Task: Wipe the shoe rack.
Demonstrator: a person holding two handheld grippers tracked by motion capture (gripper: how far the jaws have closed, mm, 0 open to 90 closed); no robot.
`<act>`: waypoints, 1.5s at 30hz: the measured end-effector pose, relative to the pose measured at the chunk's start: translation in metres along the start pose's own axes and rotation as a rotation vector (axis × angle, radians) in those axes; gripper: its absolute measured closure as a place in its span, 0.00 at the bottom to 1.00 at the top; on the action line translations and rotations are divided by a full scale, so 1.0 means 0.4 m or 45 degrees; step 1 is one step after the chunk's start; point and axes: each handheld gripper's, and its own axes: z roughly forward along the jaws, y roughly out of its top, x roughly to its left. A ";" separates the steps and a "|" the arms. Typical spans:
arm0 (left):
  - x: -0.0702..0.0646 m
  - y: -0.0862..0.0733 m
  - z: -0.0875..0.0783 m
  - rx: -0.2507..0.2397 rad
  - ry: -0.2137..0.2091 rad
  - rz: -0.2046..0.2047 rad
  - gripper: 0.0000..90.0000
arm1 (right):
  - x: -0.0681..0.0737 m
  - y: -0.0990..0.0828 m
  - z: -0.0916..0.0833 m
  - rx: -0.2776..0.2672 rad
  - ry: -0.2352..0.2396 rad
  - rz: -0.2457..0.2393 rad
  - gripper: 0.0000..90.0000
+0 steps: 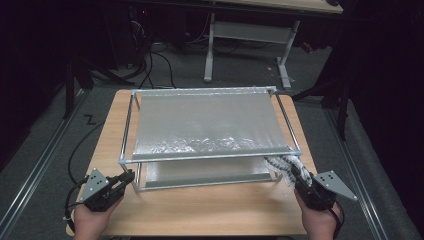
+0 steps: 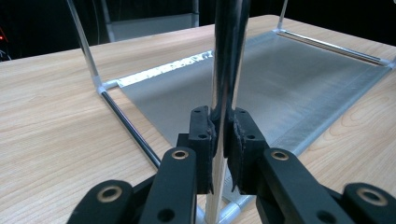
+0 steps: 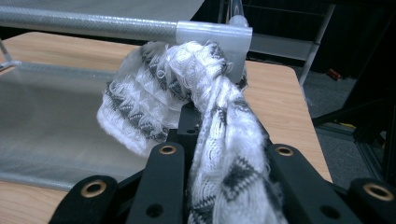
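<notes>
Knitted cloth [image 3: 219, 121], white with grey zigzag bands, bunched into a twisted rope: held at the near right corner of the rack [image 1: 131, 131], just below the corner joint of the upper shelf. It is seen in the high view as a pale bundle [image 1: 286, 165] hanging between that corner and the right gripper [image 1: 300, 175]. One end is pinched between the jaws of the right gripper [image 3: 219, 158], which are drawn tight on the fabric; the other end fans out loosely toward the upper rail.

Rack: two-tier metal frame with grey sheet shelves, set on the wooden table [image 1: 210, 210] and occupying most of the top. The lower shelf [image 2: 289, 88] is seen lying flat on the wood.

Left gripper [image 1: 125, 179]: placed at the near left corner of the rack. Its jaws are pressed together on the upright post [image 2: 226, 60] at that corner, the pads [image 2: 240, 140] gripping the shiny rod on both sides, as seen in the left gripper view [image 2: 223, 140].

Hands: the left hand [image 1: 92, 220] and right hand [image 1: 317, 222] are entered from the near edge of the table, one gripper being held in each.
</notes>
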 end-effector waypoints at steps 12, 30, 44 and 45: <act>0.000 0.001 0.000 0.003 0.000 0.005 0.90 | -0.004 -0.029 0.024 0.063 -0.002 0.000 0.84; 0.003 0.005 -0.002 0.022 0.016 0.019 0.90 | -0.023 -0.172 0.145 0.418 0.070 0.073 0.84; 0.037 -0.002 -0.016 0.011 0.084 -0.016 0.90 | -0.049 -0.153 0.085 0.360 0.036 0.006 0.85; 0.040 -0.003 -0.018 0.012 0.092 -0.018 0.90 | -0.052 -0.152 0.080 0.356 0.022 0.004 0.85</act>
